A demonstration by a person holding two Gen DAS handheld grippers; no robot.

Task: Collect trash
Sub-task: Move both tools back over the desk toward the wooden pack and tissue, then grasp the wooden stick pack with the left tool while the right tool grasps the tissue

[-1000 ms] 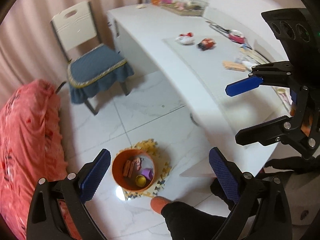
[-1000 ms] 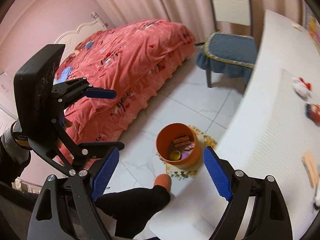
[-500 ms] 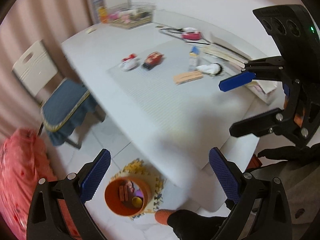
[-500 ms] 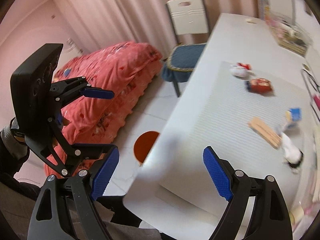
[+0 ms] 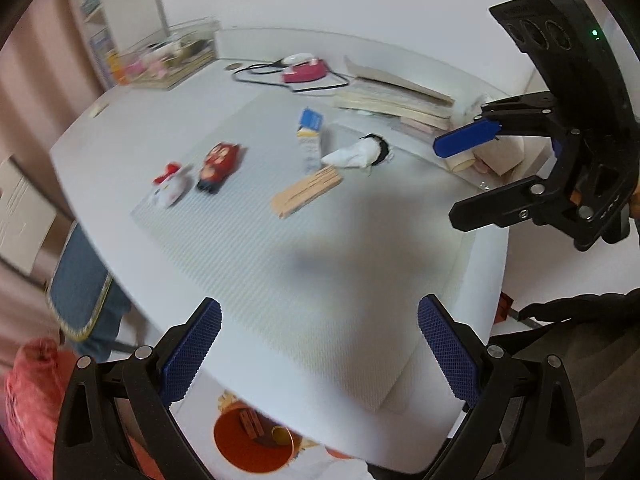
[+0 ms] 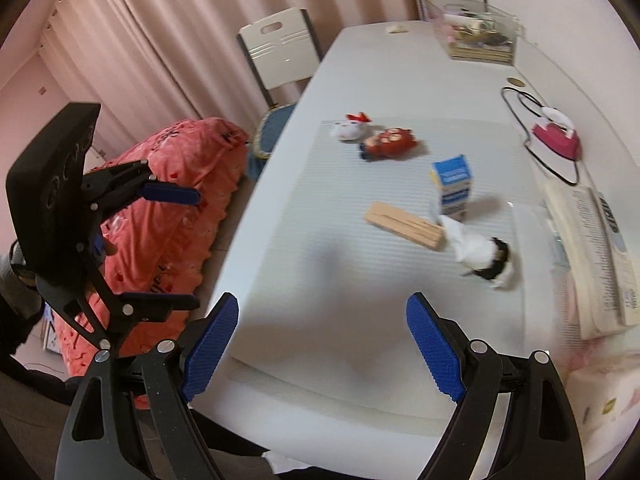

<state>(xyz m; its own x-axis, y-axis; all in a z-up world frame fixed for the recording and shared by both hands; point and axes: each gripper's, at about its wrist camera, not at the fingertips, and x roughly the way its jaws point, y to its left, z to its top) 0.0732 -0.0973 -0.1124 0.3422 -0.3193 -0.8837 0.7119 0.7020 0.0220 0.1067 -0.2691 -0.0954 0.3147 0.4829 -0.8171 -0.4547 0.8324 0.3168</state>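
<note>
Both grippers hover open and empty above the near end of a white table (image 5: 120, 152). On its ribbed mat lie a blue-and-white carton (image 6: 452, 186), a wooden block (image 6: 404, 225), a crumpled white tissue (image 6: 474, 250), a red toy (image 6: 390, 142) and a white toy with a red bow (image 6: 352, 128). They also show in the left wrist view: carton (image 5: 310, 136), block (image 5: 306, 192), tissue (image 5: 354, 156). An orange bin (image 5: 250, 444) with items inside stands on the floor under the table edge. My left gripper (image 5: 320, 360) is near the mat's front; my right gripper (image 6: 322, 354) likewise.
Stacked books (image 6: 592, 256), a pink device with a black cable (image 6: 556, 140) and a clear box of items (image 6: 476, 36) stand along the table's far side. A chair with a blue cushion (image 6: 280, 64) and a red-covered bed (image 6: 168, 216) are to the left.
Both grippers swung up from the floor and orange bin to face the tabletop. The bin slid to the bottom edge of the left view and left the right view.
</note>
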